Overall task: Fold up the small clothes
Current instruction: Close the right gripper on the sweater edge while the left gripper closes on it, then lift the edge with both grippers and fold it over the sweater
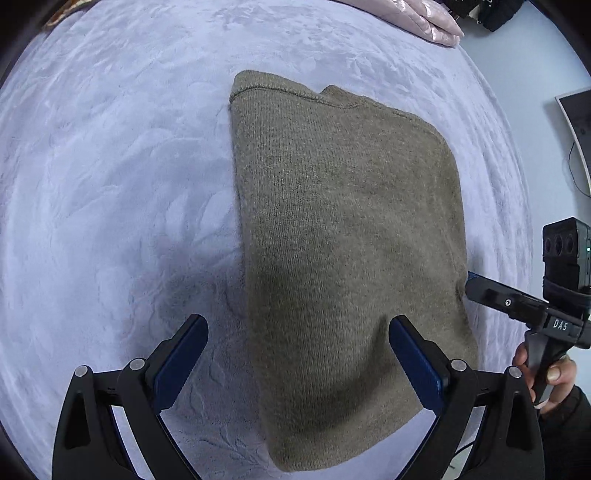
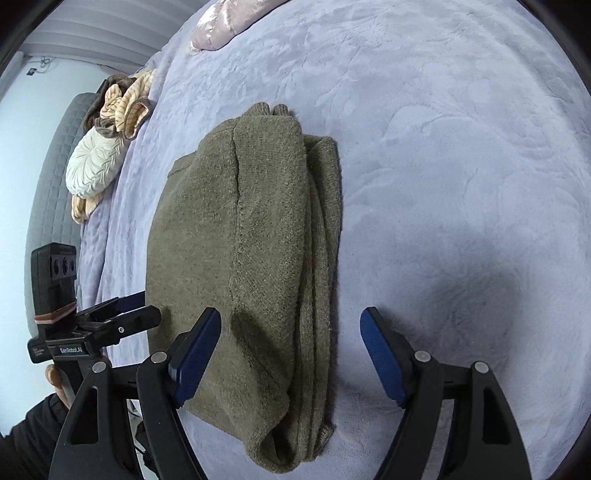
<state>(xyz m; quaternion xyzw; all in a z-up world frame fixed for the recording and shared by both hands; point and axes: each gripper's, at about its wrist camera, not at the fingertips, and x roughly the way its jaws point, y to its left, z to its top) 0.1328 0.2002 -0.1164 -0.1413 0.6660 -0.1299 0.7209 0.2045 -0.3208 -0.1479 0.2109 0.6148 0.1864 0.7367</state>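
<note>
An olive knitted sweater (image 1: 343, 229) lies folded into a long rectangle on a lavender plush blanket (image 1: 118, 177). My left gripper (image 1: 299, 332) is open above its near end, one finger over the blanket and the other over the knit. In the right wrist view the sweater (image 2: 258, 229) shows stacked layers along its right side. My right gripper (image 2: 291, 328) is open and straddles that layered edge. Each gripper also shows in the other's view: the left gripper (image 2: 147, 306) and the right gripper (image 1: 471, 282) sit at opposite long edges. Nothing is held.
A pink satin quilt (image 1: 424, 22) lies at the far end of the bed. A white round cushion (image 2: 94, 166) and a striped cloth (image 2: 125, 103) rest against a grey padded headboard (image 2: 51, 192). A hand (image 1: 554, 373) holds the right gripper's handle.
</note>
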